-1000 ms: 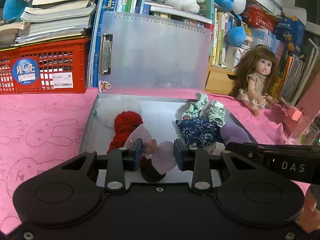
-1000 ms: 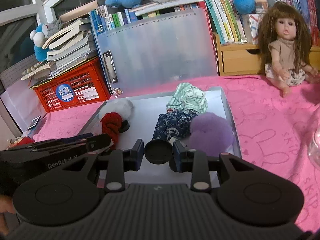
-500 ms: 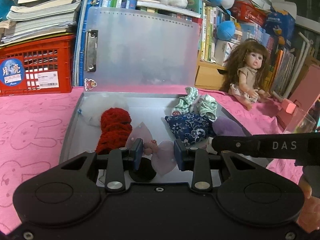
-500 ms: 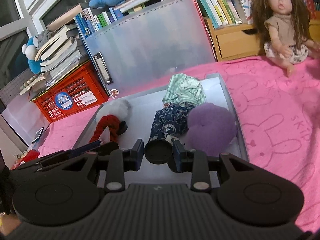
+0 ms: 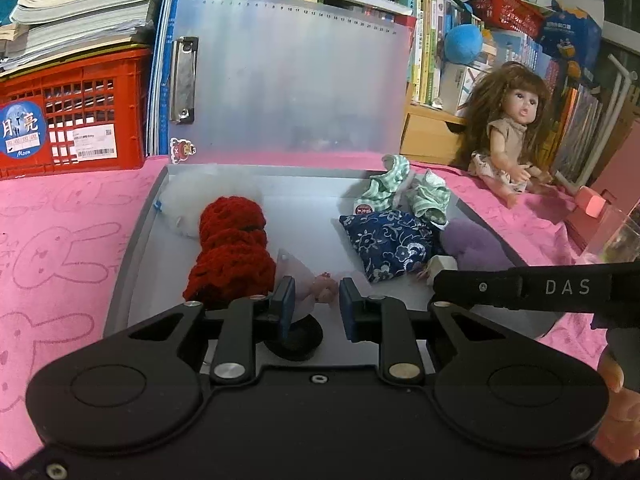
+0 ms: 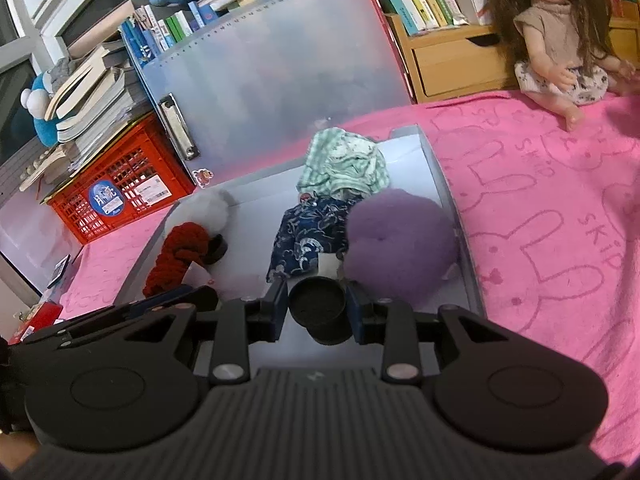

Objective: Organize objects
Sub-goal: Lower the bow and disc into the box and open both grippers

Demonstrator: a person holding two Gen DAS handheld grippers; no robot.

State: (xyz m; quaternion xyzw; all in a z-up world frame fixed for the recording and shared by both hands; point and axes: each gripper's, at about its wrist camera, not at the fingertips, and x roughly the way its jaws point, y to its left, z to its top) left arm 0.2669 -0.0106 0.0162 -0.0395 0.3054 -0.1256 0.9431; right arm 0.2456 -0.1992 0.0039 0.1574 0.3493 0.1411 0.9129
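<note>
Both grippers are low over the front of the open box (image 5: pixel 132 248). The right gripper (image 6: pixel 318 307) is clenched on a small black pot (image 6: pixel 318 300), pads tight on both sides, holding it over the box floor right beside the purple pom-pom (image 6: pixel 396 240). The left gripper (image 5: pixel 316 306) has its pads apart around a pale pink bow (image 5: pixel 320 288); there looks to be a gap on the right side, so I'd call it released or nearly so, not a firm hold. A second black pot (image 5: pixel 294 338) sits on the box floor just under its left pad.

What could go wrong? If the right gripper lets go from this height, the round pot may tip or roll, and the pom-pom and the blue floral pouch (image 6: pixel 308 236) crowd its landing spot. The bow is flimsy; a half-grip could drag it instead of lifting it, and the left pad could knock the pot beneath. The two tools are also close together at the box front, so a sideways move risks a clash.

Further back in the box: red yarn (image 5: pixel 232 248) against a white puff (image 5: pixel 188 204), and green striped cloth (image 5: pixel 400 192) in the far right corner. The lid (image 5: pixel 288 80) stands upright behind. Outside, on the pink cloth (image 6: pixel 540 208), a doll (image 6: pixel 560 32) sits well apart to the right, a red crate (image 5: pixel 72 108) to the left.
</note>
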